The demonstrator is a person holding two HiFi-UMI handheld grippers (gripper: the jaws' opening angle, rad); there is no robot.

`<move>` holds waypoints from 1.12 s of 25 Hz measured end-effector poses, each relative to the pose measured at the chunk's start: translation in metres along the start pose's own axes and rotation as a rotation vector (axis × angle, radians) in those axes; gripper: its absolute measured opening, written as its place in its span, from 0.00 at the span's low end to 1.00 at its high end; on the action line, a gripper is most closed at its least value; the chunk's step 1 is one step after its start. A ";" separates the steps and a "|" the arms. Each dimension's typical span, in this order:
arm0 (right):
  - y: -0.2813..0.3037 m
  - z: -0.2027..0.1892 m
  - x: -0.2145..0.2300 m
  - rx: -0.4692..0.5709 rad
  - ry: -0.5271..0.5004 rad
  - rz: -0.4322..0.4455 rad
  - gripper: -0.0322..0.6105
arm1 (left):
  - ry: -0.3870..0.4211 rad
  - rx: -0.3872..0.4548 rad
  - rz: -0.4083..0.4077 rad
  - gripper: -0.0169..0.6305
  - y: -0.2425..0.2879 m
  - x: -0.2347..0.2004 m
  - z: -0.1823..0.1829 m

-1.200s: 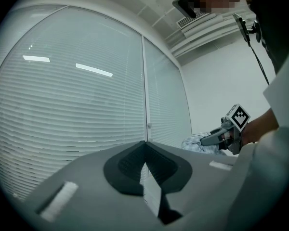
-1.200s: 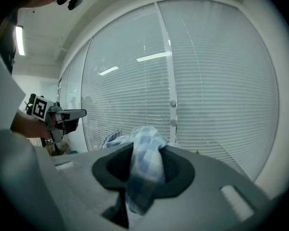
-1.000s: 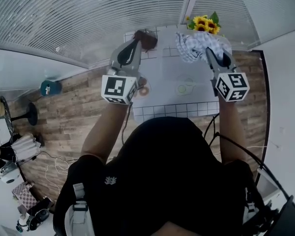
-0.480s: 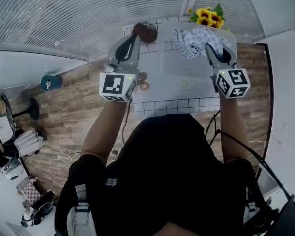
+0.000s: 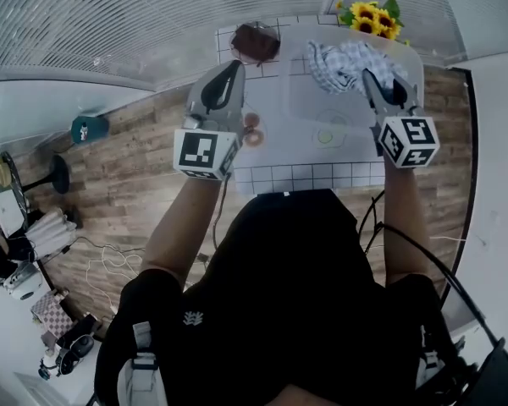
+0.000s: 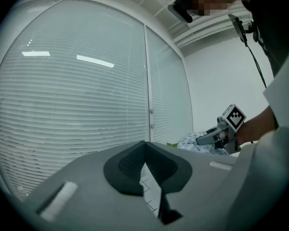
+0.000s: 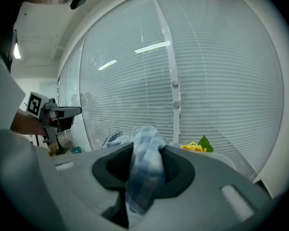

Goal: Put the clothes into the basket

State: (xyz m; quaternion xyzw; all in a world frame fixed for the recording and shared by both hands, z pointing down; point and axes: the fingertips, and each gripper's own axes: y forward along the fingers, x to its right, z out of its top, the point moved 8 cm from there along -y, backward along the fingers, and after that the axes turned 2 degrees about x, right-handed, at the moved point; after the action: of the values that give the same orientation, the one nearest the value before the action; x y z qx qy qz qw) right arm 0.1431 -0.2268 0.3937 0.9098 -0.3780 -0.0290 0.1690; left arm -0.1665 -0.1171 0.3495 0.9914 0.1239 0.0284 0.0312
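Fingers of the right gripper (image 5: 375, 80) clamp a blue-and-white checked cloth (image 5: 339, 60) over the translucent white plastic basket (image 5: 309, 112) on the white tiled counter (image 5: 275, 176). The left gripper (image 5: 234, 66) has its fingers closed and empty.

Count on inspection. Grey handheld grippers: two, left gripper (image 5: 234, 66) and right gripper (image 5: 369, 76). Blue-and-white checked cloth (image 5: 343, 60): one. Pale translucent plastic basket (image 5: 309, 108): one. Yellow sunflower bunch (image 5: 372, 17), far right: one. Dark brown item (image 5: 256, 42), far left: one. White tiled table (image 5: 305, 176): one.
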 end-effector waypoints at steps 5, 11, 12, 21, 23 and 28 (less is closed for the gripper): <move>0.007 -0.009 -0.004 -0.020 0.003 0.005 0.22 | -0.011 -0.002 0.014 0.04 -0.004 -0.005 -0.007; 0.010 -0.019 -0.005 -0.049 0.009 0.002 0.22 | -0.029 -0.011 0.021 0.04 -0.006 -0.009 -0.017; 0.011 -0.020 -0.004 -0.053 0.010 0.000 0.22 | -0.033 -0.009 0.022 0.04 -0.005 -0.009 -0.018; 0.024 -0.020 -0.004 -0.067 0.010 0.018 0.22 | -0.048 -0.024 0.029 0.04 -0.004 -0.013 -0.027; 0.027 -0.019 -0.004 -0.067 0.010 0.022 0.22 | -0.051 -0.027 0.031 0.04 -0.004 -0.013 -0.029; 0.032 -0.020 -0.004 -0.076 0.008 0.029 0.22 | -0.059 -0.030 0.041 0.04 -0.006 -0.015 -0.033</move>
State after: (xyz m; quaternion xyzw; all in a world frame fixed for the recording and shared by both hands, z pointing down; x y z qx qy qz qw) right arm 0.1224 -0.2394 0.4230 0.8972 -0.3893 -0.0370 0.2053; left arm -0.1845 -0.1136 0.3812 0.9936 0.1021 0.0019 0.0491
